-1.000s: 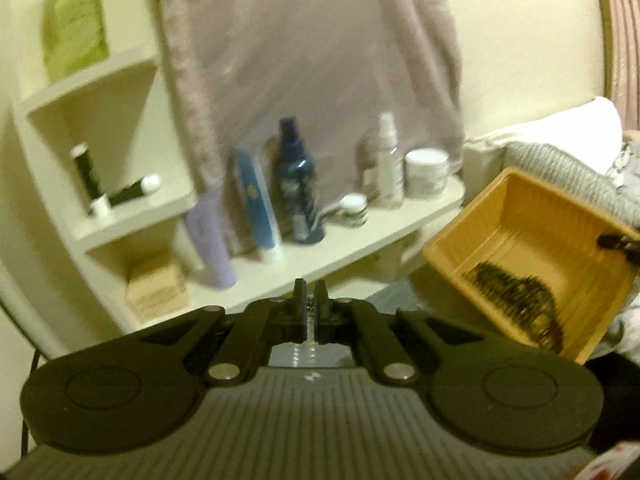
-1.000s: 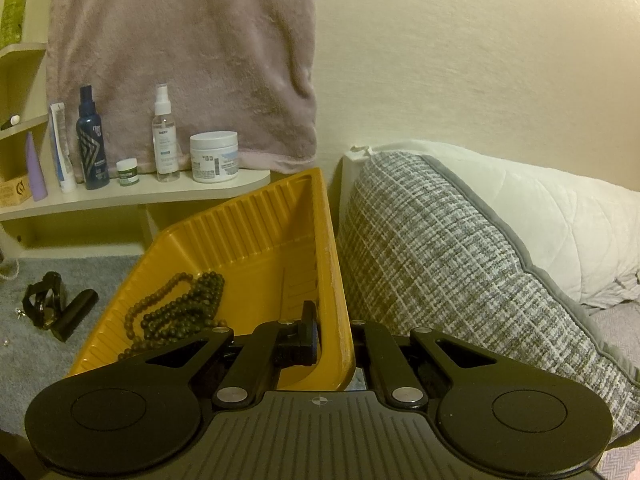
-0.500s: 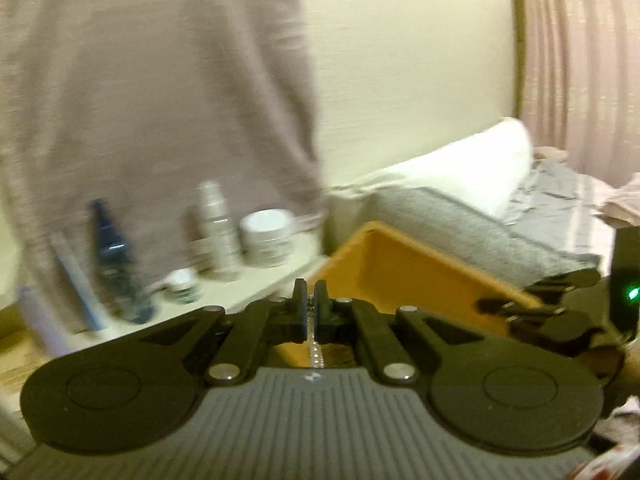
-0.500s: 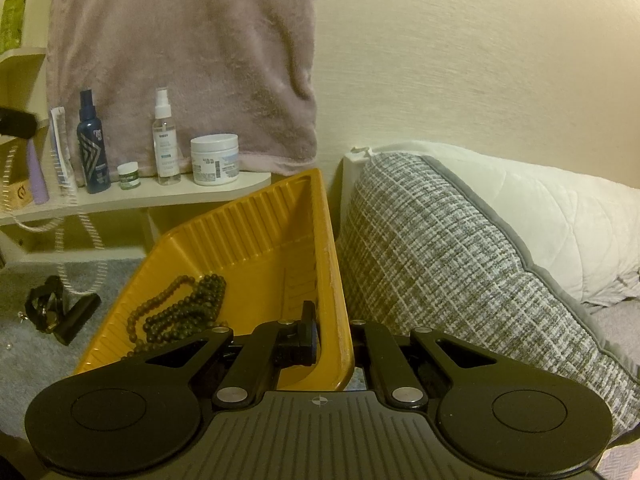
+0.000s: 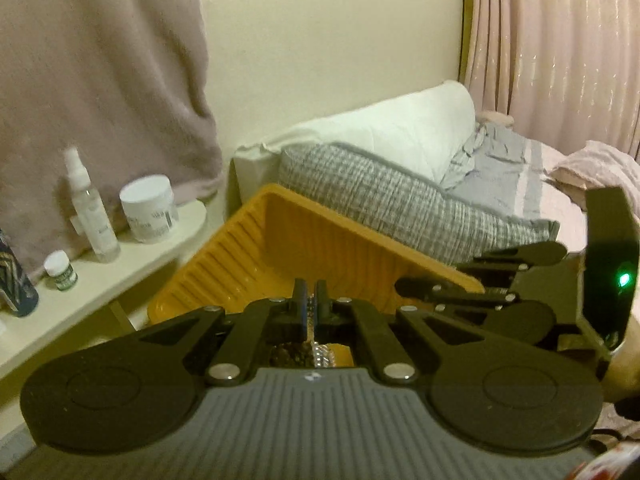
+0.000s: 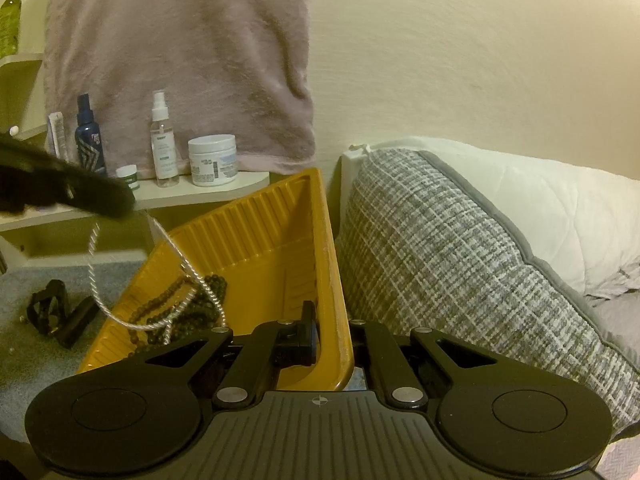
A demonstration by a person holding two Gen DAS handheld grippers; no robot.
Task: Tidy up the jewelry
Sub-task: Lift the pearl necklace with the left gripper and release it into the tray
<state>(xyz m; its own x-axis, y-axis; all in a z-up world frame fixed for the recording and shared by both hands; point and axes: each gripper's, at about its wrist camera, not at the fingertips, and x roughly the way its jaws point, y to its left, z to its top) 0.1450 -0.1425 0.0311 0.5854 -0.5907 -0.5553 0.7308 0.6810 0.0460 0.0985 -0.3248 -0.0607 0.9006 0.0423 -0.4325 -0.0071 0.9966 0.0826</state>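
Note:
My right gripper [image 6: 326, 340] is shut on the right rim of a yellow ribbed tray [image 6: 256, 248] and holds it tilted; the tray also shows in the left wrist view [image 5: 320, 248]. A dark bead necklace [image 6: 180, 304] lies in the tray. My left gripper [image 5: 310, 304] is shut on a silver twisted chain [image 6: 176, 256], which hangs in a loop from it over the tray's left side and the dark beads. From the right wrist view the left gripper [image 6: 116, 200] is a dark blur at the left, above the tray.
A cream shelf [image 6: 192, 192] behind the tray carries a white jar [image 6: 212, 160], a clear spray bottle [image 6: 162, 140], a blue bottle [image 6: 90, 136] and a small pot. A pink towel hangs above. A grey checked pillow [image 6: 460, 264] lies right. Black items [image 6: 60, 312] lie on the grey carpet.
My left gripper has swung right from the shelf to over the tray, carrying the silver chain. The chain now dangles over the tray. My right gripper and the tray have stayed put.

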